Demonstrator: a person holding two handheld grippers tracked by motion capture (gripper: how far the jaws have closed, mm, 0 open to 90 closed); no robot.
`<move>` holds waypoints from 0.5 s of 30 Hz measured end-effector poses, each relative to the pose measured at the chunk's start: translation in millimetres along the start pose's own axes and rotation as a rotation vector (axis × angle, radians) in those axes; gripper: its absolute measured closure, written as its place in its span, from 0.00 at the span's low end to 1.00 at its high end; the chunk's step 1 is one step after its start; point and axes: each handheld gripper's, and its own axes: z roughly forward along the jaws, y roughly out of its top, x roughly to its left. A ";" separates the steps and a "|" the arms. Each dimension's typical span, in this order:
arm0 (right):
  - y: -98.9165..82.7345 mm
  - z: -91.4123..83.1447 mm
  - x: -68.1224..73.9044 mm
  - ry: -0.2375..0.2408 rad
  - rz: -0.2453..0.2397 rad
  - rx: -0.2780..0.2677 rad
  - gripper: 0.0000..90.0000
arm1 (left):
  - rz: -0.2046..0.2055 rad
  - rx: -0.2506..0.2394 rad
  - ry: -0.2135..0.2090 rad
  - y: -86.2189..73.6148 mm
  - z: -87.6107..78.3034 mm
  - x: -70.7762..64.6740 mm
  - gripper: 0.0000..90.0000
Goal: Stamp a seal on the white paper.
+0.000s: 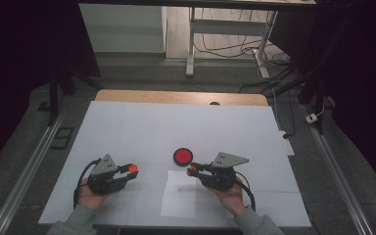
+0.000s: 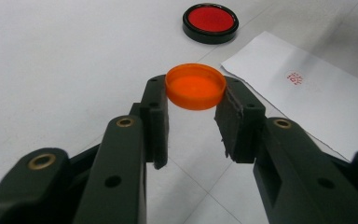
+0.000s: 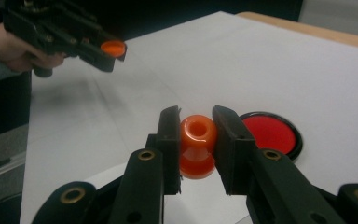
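White table (image 1: 127, 127), red-filled ink pad (image 1: 182, 156), left claw (image 1: 132, 169) grasping orange cap (image 2: 195, 86), right claw (image 1: 192, 171) grasping orange stamp (image 3: 197, 144)

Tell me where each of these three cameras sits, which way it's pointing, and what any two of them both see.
High view: fixed above the person's side, looking forward and down on the table; both forearms enter from below, holding the left gripper and right gripper.
Left gripper view: rides that gripper, looking along its jaws shut on the orange cap, toward the ink pad and stamped paper.
Right gripper view: looks along jaws shut on the orange stamp, toward the other hand.
All share the ink pad.
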 end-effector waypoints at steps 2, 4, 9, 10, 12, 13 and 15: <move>2.7 -4.3 -2.2 -0.009 0.002 -0.017 0.80 | 0.000 -0.001 0.000 0.0 -0.1 0.0 0.72; 4.4 -7.4 -3.6 -0.016 0.004 -0.029 0.80 | 0.000 0.000 0.000 0.0 0.2 -0.2 0.72; 9.5 -16.0 -7.8 -0.029 0.019 -0.064 0.80 | 0.002 0.002 -0.003 0.2 1.0 -0.8 0.72; 10.2 -17.0 -8.3 -0.032 0.020 -0.069 0.80 | 0.002 0.002 -0.003 0.2 0.9 -0.8 0.72; 12.3 -20.0 -9.5 -0.037 0.021 -0.080 0.80 | 0.001 0.001 -0.003 0.2 0.6 -0.5 0.72; 13.3 -21.3 -10.2 -0.040 0.020 -0.087 0.80 | 0.001 0.001 -0.003 0.2 0.5 -0.4 0.72; 15.0 -24.2 -11.3 -0.046 0.020 -0.095 0.80 | 0.001 0.001 -0.002 0.1 0.7 -0.4 0.72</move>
